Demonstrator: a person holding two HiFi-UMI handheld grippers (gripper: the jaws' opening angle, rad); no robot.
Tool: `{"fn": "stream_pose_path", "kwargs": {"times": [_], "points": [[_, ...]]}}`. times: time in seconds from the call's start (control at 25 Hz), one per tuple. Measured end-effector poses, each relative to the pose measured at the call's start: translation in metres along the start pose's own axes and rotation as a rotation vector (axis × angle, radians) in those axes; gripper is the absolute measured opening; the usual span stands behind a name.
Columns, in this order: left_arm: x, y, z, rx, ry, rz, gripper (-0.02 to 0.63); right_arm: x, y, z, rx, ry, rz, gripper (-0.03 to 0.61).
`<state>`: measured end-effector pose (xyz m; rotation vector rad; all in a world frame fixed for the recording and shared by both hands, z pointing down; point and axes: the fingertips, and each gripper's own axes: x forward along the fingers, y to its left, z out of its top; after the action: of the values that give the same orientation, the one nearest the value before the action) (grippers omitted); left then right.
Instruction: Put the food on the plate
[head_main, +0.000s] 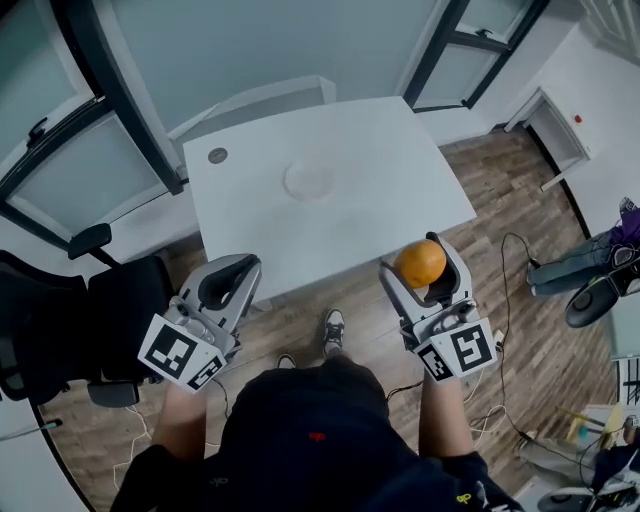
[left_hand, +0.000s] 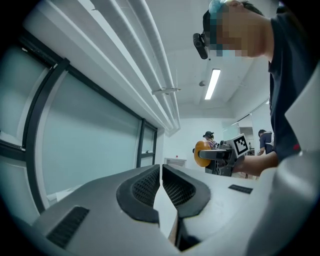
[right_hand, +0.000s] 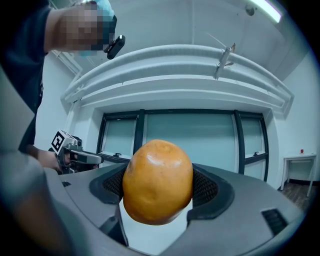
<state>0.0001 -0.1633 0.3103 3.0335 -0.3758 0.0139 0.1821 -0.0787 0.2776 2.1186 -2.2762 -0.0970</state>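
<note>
An orange fruit (head_main: 420, 263) is clamped between the jaws of my right gripper (head_main: 424, 268), held upright in front of the table's near right edge. In the right gripper view the orange (right_hand: 157, 182) fills the space between the pads. My left gripper (head_main: 229, 280) is shut with nothing in it, held up near the table's front left edge; its pads (left_hand: 149, 187) meet in the left gripper view. A clear glass plate (head_main: 309, 180) lies on the white table (head_main: 390, 170), near its middle, well beyond both grippers.
A small dark round disc (head_main: 217, 155) lies at the table's far left. A black office chair (head_main: 70, 320) stands at my left. Cables (head_main: 510, 290) trail over the wooden floor at the right. Glass partitions with dark frames run behind the table.
</note>
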Motion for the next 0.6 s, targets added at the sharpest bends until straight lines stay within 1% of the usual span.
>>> {"fn": "stream_pose_path", "kwargs": {"times": [0.12,0.24,0.32,0.44,0.6], "points": [[0.018,0.025,-0.003,-0.003,0.012,0.054,0.034,0.032,-0.019,-0.011,0.012,0.002,0.043,0.373],[0.037,0.058,-0.002,-0.011,0.019,0.155,0.035,0.076,-0.040,-0.021,0.031,-0.006,0.116,0.373],[0.054,0.075,0.001,-0.020,0.019,0.204,0.035,0.100,-0.060,-0.025,0.040,-0.006,0.150,0.373],[0.084,0.092,0.003,-0.018,0.030,0.262,0.035,0.132,-0.091,-0.032,0.043,0.009,0.204,0.373],[0.117,0.108,-0.003,-0.034,0.046,0.336,0.034,0.170,-0.126,-0.054,0.044,0.055,0.284,0.373]]}}
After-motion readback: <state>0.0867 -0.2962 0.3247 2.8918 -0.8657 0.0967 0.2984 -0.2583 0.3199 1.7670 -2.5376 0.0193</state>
